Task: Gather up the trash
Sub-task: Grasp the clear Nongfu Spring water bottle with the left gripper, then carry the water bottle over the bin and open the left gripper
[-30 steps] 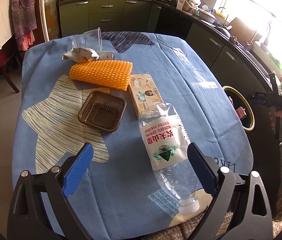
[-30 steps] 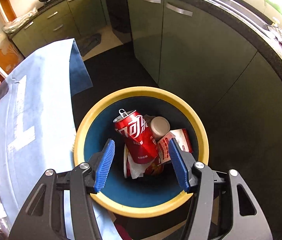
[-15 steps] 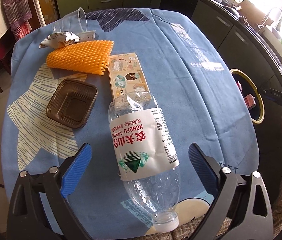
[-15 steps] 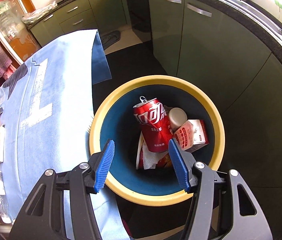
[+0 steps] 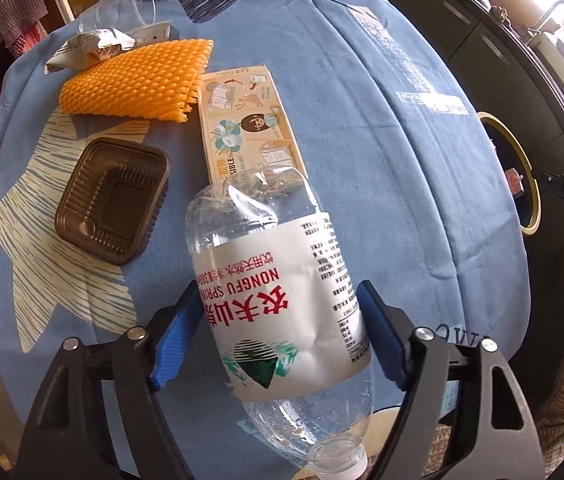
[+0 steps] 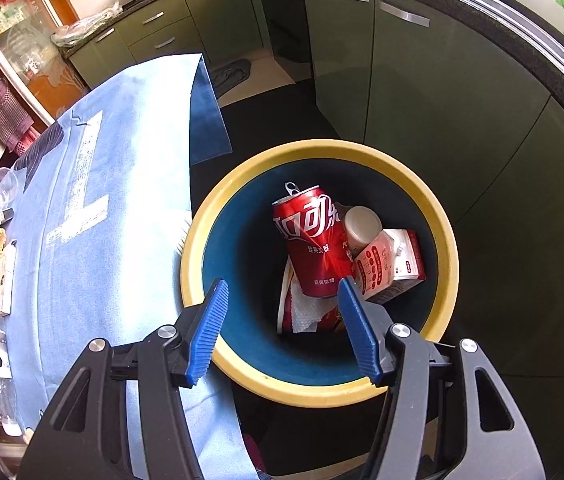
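Trash is lying inside the yellow-rimmed bin (image 6: 448,240), which is standing on the dark floor just beside the table's (image 6: 94,264) hanging blue cloth. In the bin, nearest the right gripper (image 6: 280,330), a white and red wrapper (image 6: 306,312) is lying at the bottom; a red soda can (image 6: 314,248) is leaning over it, and against the can a pink and white carton (image 6: 390,266) and a small pale bottle (image 6: 363,226) are resting. The right gripper is hanging above the bin's near rim with its blue pads apart and nothing between them.

Taking the bin as the landmark, the rest of the trash is waiting on the table beside it. Nearest is a crushed clear water bottle (image 5: 282,304) lying on its side, cap toward the camera. The left gripper (image 5: 282,332) is straddling its labelled middle; its jaws have just been closing, and both blue pads are sitting right at the label's edges, though I cannot tell whether they are pressing yet. Beyond the bottle a flat printed box (image 5: 248,120) is lying, its near end under the bottle's base. Further from the bin a brown plastic tray (image 5: 114,204) is sitting empty. Behind these an orange foam net (image 5: 138,80) is touching the box, then a crumpled wrapper (image 5: 90,50), and farthest a clear cup (image 5: 142,0) is lying tipped over.
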{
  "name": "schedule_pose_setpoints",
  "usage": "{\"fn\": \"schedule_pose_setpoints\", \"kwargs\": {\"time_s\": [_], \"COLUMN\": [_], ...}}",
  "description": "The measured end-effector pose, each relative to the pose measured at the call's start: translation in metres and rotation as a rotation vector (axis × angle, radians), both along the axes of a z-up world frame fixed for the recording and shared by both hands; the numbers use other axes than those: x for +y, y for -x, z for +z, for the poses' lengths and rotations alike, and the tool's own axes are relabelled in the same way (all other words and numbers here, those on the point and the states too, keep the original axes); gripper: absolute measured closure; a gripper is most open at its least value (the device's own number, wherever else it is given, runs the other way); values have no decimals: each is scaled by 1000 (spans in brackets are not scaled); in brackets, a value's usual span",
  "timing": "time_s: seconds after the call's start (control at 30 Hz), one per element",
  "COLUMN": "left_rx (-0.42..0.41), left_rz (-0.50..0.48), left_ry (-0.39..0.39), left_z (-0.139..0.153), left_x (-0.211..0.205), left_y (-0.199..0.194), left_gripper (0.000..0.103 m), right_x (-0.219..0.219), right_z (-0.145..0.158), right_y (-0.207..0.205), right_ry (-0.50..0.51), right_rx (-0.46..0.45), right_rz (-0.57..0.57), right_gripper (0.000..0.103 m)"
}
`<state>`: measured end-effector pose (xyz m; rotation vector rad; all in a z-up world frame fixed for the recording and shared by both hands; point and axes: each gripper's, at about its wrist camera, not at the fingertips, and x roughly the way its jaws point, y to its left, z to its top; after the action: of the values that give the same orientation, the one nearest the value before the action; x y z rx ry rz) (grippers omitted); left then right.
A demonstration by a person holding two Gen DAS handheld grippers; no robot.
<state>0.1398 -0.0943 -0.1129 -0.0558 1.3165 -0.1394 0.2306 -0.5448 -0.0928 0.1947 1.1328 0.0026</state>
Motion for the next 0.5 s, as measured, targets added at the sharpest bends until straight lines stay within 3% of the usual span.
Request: {"fn": "schedule_pose_setpoints", "kwargs": {"time_s": [0.2,0.5], "left_rx": [-24,-71], "left_rz": [-66,-170], "left_ry": [-29,-42], "left_z": [6,42], "left_x": [-5,-19], "left_y": [-3,-6], "left_gripper": [35,39], "right_x": [2,5], "right_z": [-2,-2], "right_y": [1,5], "right_ry": [-9,-18], "right_rx": [7,6], "right_rz": [12,16], "right_gripper": [46,46]}}
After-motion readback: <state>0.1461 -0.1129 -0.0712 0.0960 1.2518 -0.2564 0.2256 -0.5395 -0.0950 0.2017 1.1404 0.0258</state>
